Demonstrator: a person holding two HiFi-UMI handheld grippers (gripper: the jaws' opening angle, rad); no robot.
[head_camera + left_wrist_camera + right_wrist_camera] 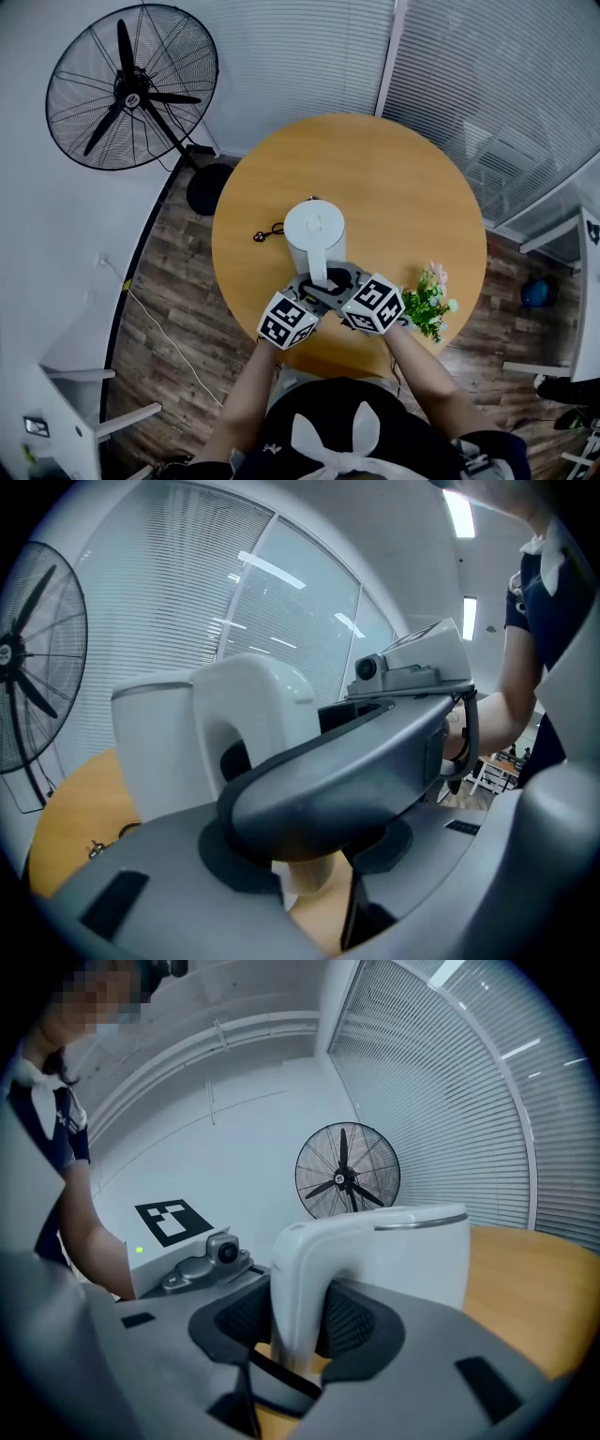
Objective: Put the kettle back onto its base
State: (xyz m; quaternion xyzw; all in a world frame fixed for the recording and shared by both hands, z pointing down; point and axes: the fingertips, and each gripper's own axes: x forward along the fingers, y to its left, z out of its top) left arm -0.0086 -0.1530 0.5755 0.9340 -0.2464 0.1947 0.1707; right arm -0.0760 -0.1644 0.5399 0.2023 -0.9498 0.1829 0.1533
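Observation:
A white kettle (314, 228) stands upright near the middle of the round wooden table (403, 197), with its handle (320, 272) turned toward me. No separate base shows under or beside it. Both grippers meet at the handle from the near side. My right gripper (295, 1321) has its black pads on either side of the handle (292, 1279), high up. My left gripper (309, 872) sits lower, closed on the handle's bottom part (311, 874), and the right gripper's jaw crosses in front of it. The kettle body (155, 747) fills the left of that view.
A thin black cord (267, 232) lies on the table just left of the kettle. A small pot of flowers (428, 302) stands at the table's near right edge. A large black floor fan (131, 84) is at the back left, beyond the table.

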